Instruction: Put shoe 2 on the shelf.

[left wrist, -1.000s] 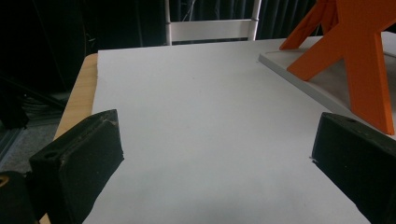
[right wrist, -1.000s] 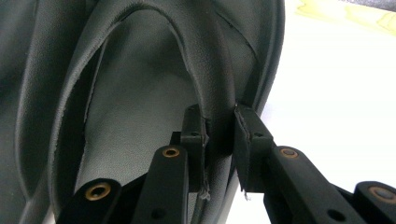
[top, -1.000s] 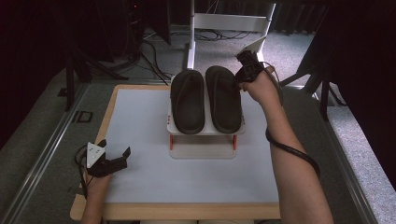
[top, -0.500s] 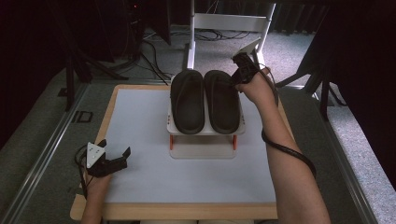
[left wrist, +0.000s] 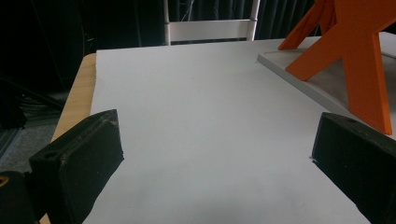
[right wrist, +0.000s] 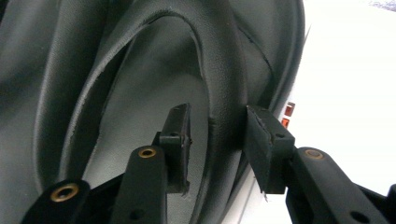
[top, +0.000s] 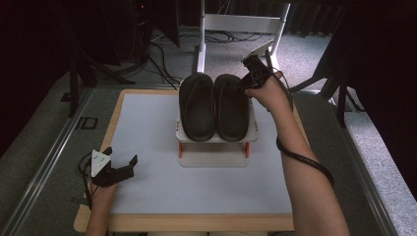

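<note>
High view is showing a pair of black sandals lying side by side on a small white rack (top: 251,135) with orange legs, which is standing toward the far middle of the white-topped desk (top: 147,123). The left sandal (top: 196,105) and the right sandal (top: 232,107) are touching along their inner edges, toes pointing toward the person. The right gripper (top: 247,82) is reaching in at the far right corner of the rack, at the heel end of the right sandal, with the right hand (top: 268,93) wrapped around its body and the cable trailing down along the forearm.

Right gripper view is looking straight into that sandal (right wrist: 140,70): its strap (right wrist: 224,84) is arching down between the two black fingers (right wrist: 177,140). The fingers have just been opening and are now standing apart, one on each side of the strap, with a sliver of space on either side, so the pads are not pressing on it. The rack's white edge and a bit of orange are peeking past the sole at the right.

Near the front left corner of the desk, the left gripper (top: 119,162) is resting low, well apart from the rack. Left gripper view is showing its fingers (left wrist: 79,163) spread wide over bare white desk, nothing between them, with an orange rack leg (left wrist: 359,70) rising off to the right.
</note>
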A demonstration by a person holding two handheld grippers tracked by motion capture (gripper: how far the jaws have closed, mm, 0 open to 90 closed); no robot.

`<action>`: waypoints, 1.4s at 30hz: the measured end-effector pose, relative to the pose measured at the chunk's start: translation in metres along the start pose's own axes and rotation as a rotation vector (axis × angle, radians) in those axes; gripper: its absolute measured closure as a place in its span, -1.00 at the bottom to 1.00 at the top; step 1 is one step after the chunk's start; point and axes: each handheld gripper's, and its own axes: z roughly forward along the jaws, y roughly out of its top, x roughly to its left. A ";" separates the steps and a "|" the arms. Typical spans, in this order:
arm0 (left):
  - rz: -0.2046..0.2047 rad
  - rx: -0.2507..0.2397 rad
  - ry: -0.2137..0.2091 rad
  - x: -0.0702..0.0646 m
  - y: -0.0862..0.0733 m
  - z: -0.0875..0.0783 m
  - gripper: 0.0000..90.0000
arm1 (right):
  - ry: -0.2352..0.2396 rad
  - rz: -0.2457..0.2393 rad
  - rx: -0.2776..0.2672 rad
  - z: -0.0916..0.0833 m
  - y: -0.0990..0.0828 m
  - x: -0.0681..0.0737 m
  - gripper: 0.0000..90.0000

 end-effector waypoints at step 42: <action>-0.006 -0.006 0.000 0.001 0.000 -0.001 -0.97 | -0.029 -0.110 -0.321 -0.006 -0.098 -0.084 -0.69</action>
